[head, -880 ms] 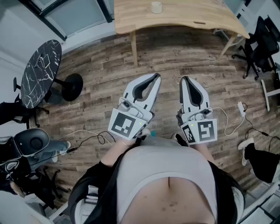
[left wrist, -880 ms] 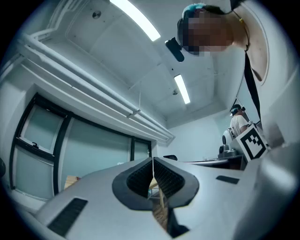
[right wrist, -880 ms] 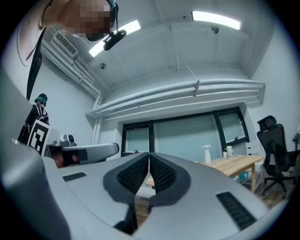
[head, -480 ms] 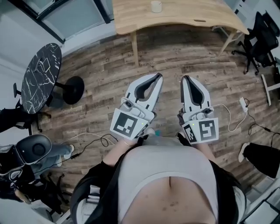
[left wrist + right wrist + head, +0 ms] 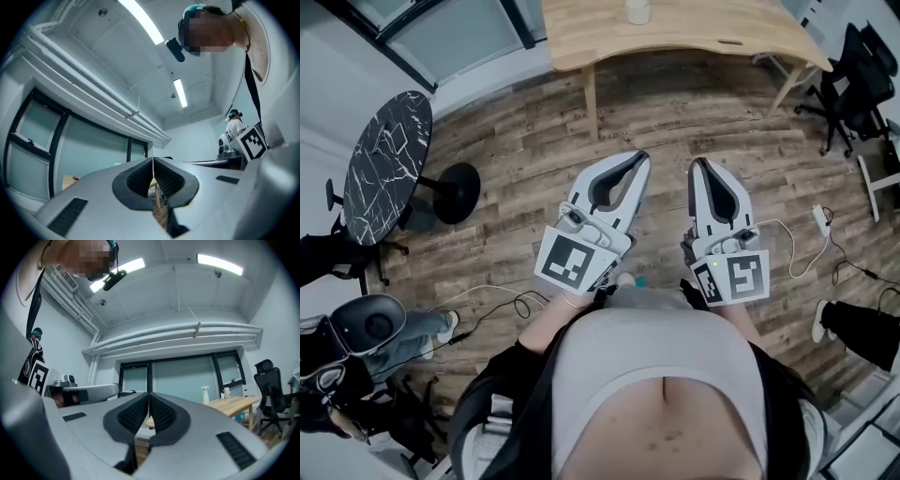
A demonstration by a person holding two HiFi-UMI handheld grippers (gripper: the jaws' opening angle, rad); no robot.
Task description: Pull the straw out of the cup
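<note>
The left claw (image 5: pixel 638 159) and the right claw (image 5: pixel 697 166) are both pressed together on nothing. The cup (image 5: pixel 637 11) stands on the wooden table (image 5: pixel 712 37), well apart from them, at 12 o'clock from the left claw and 11 o'clock from the right. Its straw is too small to see, and the left claw looks better aligned.

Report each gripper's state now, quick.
Left gripper: closed, holding nothing.
Right gripper: closed, holding nothing.
</note>
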